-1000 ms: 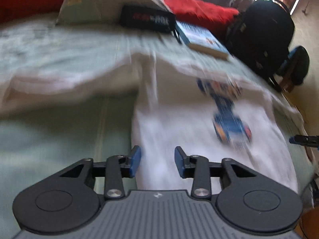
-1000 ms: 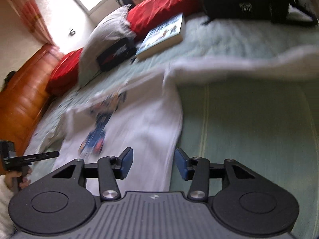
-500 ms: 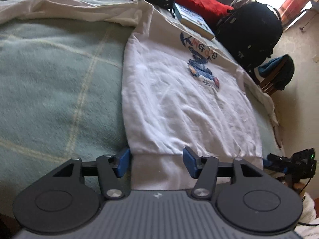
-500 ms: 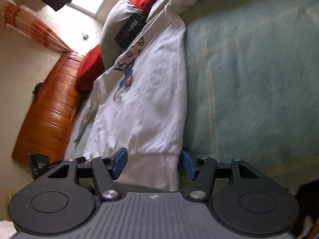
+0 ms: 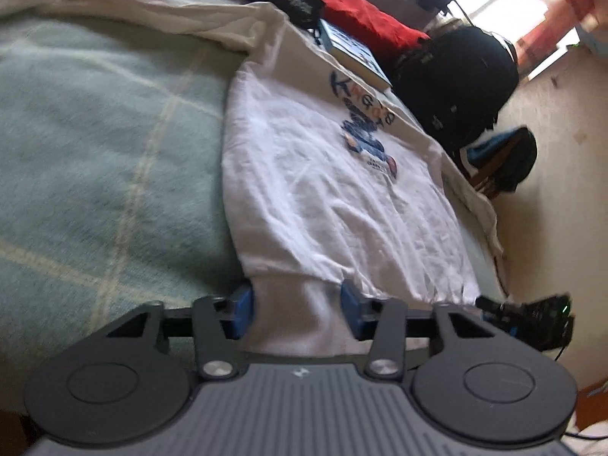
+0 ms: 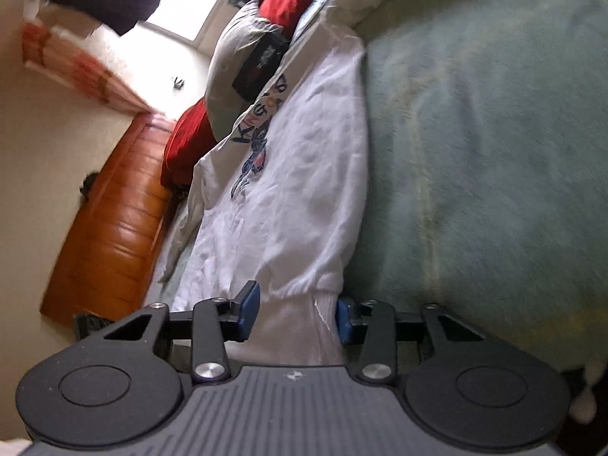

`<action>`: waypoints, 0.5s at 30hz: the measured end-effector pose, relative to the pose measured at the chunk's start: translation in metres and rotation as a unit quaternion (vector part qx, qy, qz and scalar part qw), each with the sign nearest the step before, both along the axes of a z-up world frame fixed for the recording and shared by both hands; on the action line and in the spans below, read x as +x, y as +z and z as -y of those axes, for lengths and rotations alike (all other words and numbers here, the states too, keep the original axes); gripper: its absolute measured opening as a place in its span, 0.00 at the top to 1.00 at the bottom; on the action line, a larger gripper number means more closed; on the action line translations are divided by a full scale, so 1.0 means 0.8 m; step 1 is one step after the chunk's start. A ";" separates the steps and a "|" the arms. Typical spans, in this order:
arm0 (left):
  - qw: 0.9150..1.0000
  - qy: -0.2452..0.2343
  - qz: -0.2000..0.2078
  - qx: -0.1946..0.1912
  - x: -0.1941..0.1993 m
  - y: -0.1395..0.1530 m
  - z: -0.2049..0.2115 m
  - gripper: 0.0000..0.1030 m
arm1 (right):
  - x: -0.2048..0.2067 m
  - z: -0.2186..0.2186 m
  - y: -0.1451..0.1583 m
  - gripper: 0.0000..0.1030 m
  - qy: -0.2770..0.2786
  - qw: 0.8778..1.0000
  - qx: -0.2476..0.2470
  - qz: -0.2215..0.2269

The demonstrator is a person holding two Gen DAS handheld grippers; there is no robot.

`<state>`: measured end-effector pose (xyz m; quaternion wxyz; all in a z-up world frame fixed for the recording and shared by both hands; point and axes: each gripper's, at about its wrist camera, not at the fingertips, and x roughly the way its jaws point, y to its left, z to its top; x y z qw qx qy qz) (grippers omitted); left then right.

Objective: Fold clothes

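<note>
Sweatshirt [image 5: 334,205]: white, printed front up, spread flat on the green blanket [image 5: 95,144], stretching away ahead of both grippers.
Left gripper [image 5: 296,313]: jaws closing, ribbed hem corner between its blue pads, not yet pinched.
Right gripper [image 6: 294,313]: jaws closing, opposite hem corner between its pads, a gap remaining.

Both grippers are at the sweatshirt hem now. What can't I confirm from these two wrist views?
- Left wrist: left gripper jaws closing with the sweatshirt waistband between them; whether the pads already pinch is unclear, the gripper body hides the hem edge.
- Right wrist: right gripper the same, closing around the waistband.
- Left sleeve: runs out of the frame top left.
- Chest print: blurred, lettering unreadable.
- Book: cover too small to read.
</note>
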<state>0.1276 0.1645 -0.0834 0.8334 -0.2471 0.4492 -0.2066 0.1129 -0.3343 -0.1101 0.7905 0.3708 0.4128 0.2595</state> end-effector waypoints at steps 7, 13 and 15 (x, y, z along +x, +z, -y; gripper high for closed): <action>1.000 0.000 0.014 0.011 -0.019 0.009 -0.001 0.92 | -0.013 -0.001 0.016 0.91 0.002 0.997 -0.079 0.009; 0.993 -0.033 0.028 0.108 -0.029 0.045 0.031 0.91 | -0.022 -0.017 0.065 0.91 0.028 0.986 -0.156 0.059; 0.989 -0.040 0.030 0.138 -0.033 0.051 0.038 0.89 | -0.022 -0.016 0.072 0.92 0.033 0.984 -0.162 0.063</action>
